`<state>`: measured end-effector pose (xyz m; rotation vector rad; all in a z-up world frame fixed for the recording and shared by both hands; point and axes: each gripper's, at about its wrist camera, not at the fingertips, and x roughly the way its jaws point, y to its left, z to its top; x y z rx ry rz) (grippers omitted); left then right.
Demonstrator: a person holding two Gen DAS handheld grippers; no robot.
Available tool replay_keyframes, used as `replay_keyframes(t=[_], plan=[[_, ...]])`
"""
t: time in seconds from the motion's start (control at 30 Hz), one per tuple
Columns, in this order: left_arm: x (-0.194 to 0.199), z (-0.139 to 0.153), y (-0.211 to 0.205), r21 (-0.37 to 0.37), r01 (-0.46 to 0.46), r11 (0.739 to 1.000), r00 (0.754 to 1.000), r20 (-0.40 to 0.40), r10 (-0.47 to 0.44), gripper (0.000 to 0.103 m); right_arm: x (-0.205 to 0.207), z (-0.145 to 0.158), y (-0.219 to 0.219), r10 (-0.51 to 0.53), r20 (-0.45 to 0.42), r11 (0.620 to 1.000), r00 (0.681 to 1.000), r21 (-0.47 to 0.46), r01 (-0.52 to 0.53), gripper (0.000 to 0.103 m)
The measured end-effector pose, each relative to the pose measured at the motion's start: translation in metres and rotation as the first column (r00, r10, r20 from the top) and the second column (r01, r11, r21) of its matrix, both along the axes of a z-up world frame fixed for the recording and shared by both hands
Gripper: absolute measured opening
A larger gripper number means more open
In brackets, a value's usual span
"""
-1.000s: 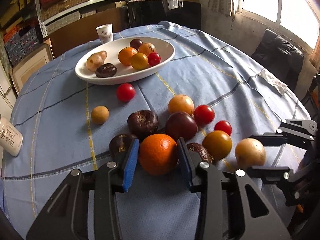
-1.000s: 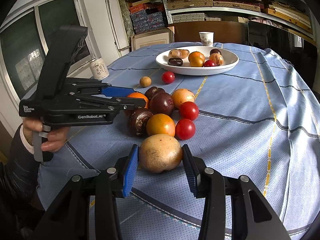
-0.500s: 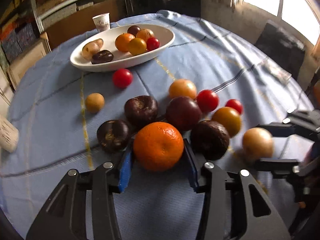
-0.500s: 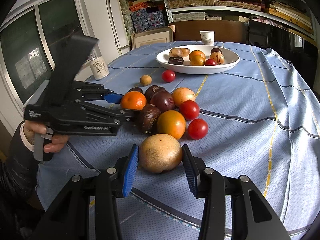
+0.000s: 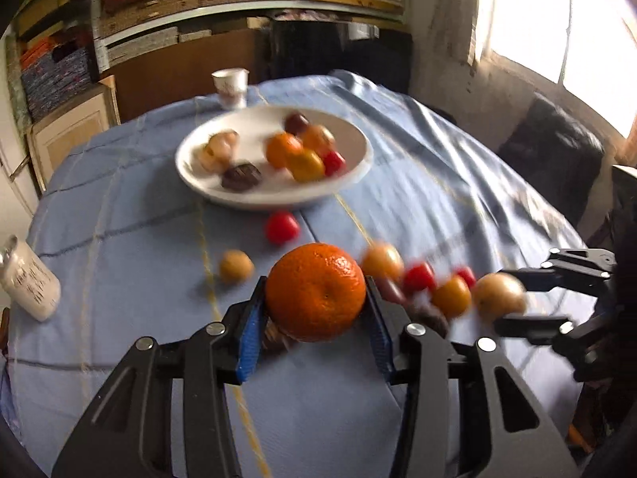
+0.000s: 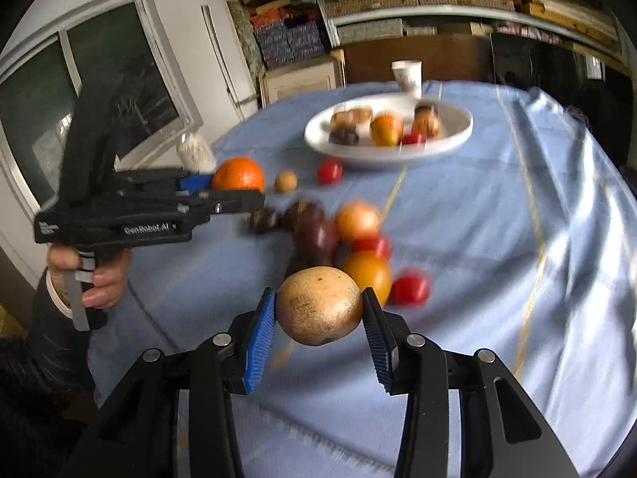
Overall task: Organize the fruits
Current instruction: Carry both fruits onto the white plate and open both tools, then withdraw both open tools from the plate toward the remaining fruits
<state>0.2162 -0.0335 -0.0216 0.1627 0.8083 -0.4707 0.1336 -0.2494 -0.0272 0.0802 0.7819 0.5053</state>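
Left wrist view: left gripper clamping round orange tangerine between blue pads, holding it above blue checked tablecloth. White oval ceramic dish of fruit sitting well ahead of jaws.

Right wrist view: right gripper gripping tan speckled round fruit, lifting clear of cloth. Loose fruit cluster lying just ahead of jaws.

Blue-clothed table: plate, seemingly tomatoes

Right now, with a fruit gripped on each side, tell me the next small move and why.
Probably carry the orange forward over the white bowl and release. The left gripper jaws clamp it, lifted clear of the cloth, and the bowl already holds fruit.
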Motion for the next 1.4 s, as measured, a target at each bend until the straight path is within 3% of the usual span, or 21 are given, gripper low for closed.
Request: replay_keyframes(t=[0.1,0.2,0.27,0.4,0.67,0.73,0.8,0.93,1.13,1.3,1.4], plan=[[0.04,0.013,0.005,-0.02,-0.068,0.998,0.998,0.005,0.068,0.045,0.033,0.025,-0.007,-0.025,0.03,0.998,0.999,0.056,0.024,0.044],[0.081,0.013,0.004,-0.042,-0.122,0.992,0.992,-0.018,0.121,0.045,0.081,0.037,-0.008,-0.105,0.091,0.994,0.99,0.033,0.103,0.044],[0.108,0.01,0.001,-0.05,-0.147,0.988,0.989,-0.029,0.146,0.045,0.116,0.033,-0.007,-0.135,0.096,0.991,0.986,0.038,0.132,0.044],[0.141,0.001,-0.009,-0.022,-0.16,0.987,0.986,-0.039,0.159,0.045,0.177,0.013,-0.005,-0.176,0.022,0.983,0.984,0.058,0.175,0.044],[0.178,-0.021,-0.016,0.012,-0.179,0.984,0.979,-0.099,0.179,0.048,0.218,-0.005,0.0,-0.178,-0.008,0.983,0.984,0.044,0.178,0.046],[0.176,-0.019,-0.014,0.014,-0.203,0.979,0.976,-0.082,0.203,0.084,0.22,-0.005,-0.001,-0.17,-0.019,0.983,0.985,0.071,0.171,0.064],[0.163,-0.007,-0.008,-0.01,-0.239,0.971,0.971,-0.014,0.239,0.092,0.212,0.002,-0.007,-0.174,-0.009,0.978,0.985,0.112,0.174,0.07],[0.129,0.015,0.003,-0.039,-0.252,0.967,0.966,0.048,0.254,0.098,0.19,0.017,-0.018,-0.177,0.032,0.974,0.984,0.146,0.171,0.086],[0.073,0.002,0.023,-0.083,-0.29,0.953,0.956,0.023,0.293,0.098,0.151,0.007,-0.026,-0.112,-0.012,0.985,0.994,0.132,0.112,0.086],[0.025,-0.023,0.036,-0.028,-0.339,0.94,0.94,0.032,0.34,0.098,0.119,0.001,-0.028,-0.007,-0.038,0.988,0.999,0.153,0.013,0.086],[0.012,-0.03,0.044,0.001,-0.38,0.925,0.924,0.05,0.379,0.098,0.107,-0.004,-0.031,-0.002,-0.048,0.991,0.999,0.135,0.009,0.086]])
